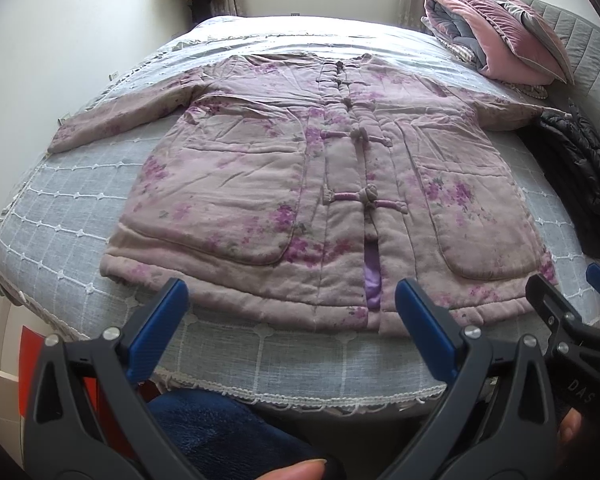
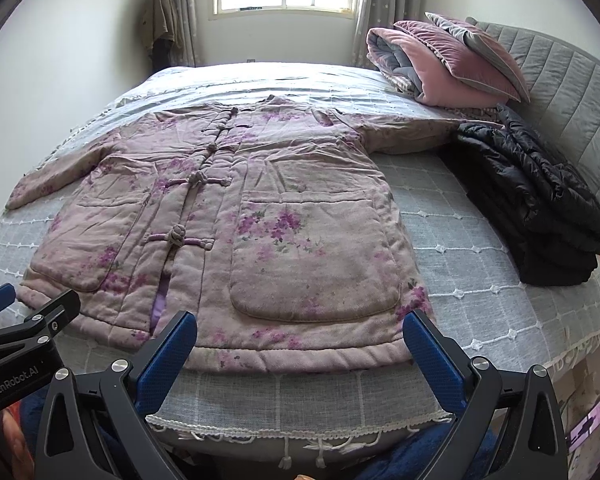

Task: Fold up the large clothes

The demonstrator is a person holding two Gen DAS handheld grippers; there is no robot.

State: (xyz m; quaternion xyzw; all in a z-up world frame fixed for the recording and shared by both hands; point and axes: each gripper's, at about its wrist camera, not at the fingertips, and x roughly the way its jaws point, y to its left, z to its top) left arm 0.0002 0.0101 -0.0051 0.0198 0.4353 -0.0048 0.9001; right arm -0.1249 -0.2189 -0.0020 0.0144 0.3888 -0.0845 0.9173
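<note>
The coat (image 1: 300, 184) lies flat on the bed (image 1: 80, 208), its hem just ahead of both grippers. Left gripper (image 1: 292, 300) and right gripper (image 2: 300, 332) hover with fingers spread, holding nothing.

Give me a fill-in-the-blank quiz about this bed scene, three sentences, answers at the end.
1. The quilted floral pink coat lies spread flat on the grey checked ____.
2. The folded puffer jacket beside its sleeve is ____ in colour.
3. Both the left tongs and the right tongs have their jaws ____ and hold nothing.

Answers: bedspread; black; open
</note>
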